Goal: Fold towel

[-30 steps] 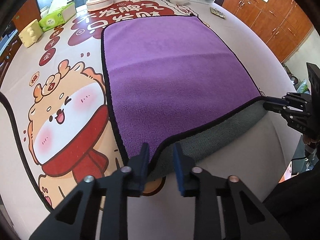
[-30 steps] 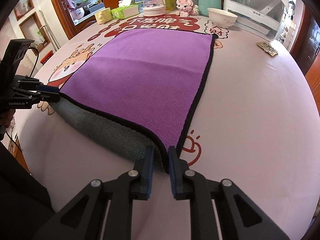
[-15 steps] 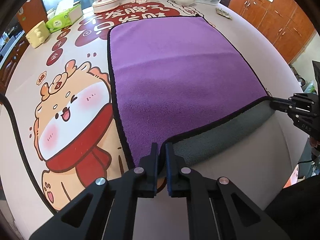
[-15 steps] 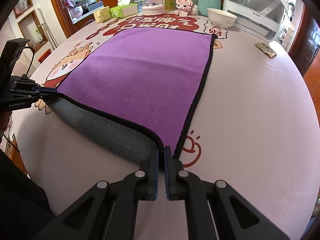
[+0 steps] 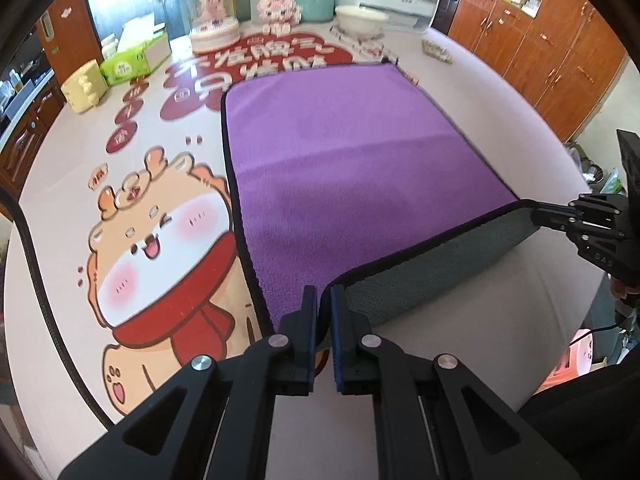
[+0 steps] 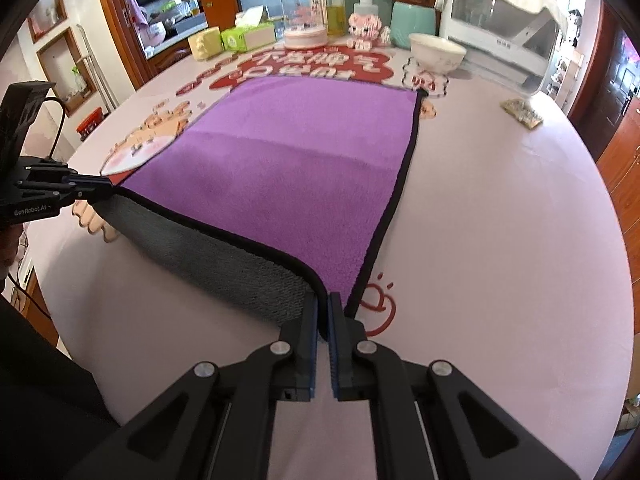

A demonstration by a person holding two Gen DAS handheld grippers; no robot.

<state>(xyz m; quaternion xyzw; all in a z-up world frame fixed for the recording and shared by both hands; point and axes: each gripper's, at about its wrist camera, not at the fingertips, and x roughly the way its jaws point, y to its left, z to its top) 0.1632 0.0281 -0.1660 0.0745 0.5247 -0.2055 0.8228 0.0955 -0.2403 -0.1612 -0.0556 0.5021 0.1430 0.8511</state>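
Observation:
A purple towel [image 5: 344, 168] with a black hem and grey underside lies on the table; it also shows in the right wrist view [image 6: 296, 168]. My left gripper [image 5: 323, 300] is shut on its near left corner. My right gripper [image 6: 323, 304] is shut on its near right corner. Both corners are lifted off the table, so the near edge hangs between them and shows the grey underside [image 5: 432, 268]. The left gripper also shows at the left of the right wrist view [image 6: 96, 192], and the right gripper at the right of the left wrist view [image 5: 540, 212].
The tablecloth [image 5: 152, 248] has a cartoon print. At the far end stand a white bowl [image 6: 436, 54], a tissue box [image 5: 134, 62], a yellow cup [image 5: 84, 90], a glass dome [image 5: 212, 12], a pink toy [image 5: 280, 10] and a white appliance [image 6: 500, 24]. Wooden cabinets [image 5: 560, 52] stand to the right.
My left gripper closed on the towel's near left corner. Both grippers then lifted the near edge higher off the table, exposing more grey underside.

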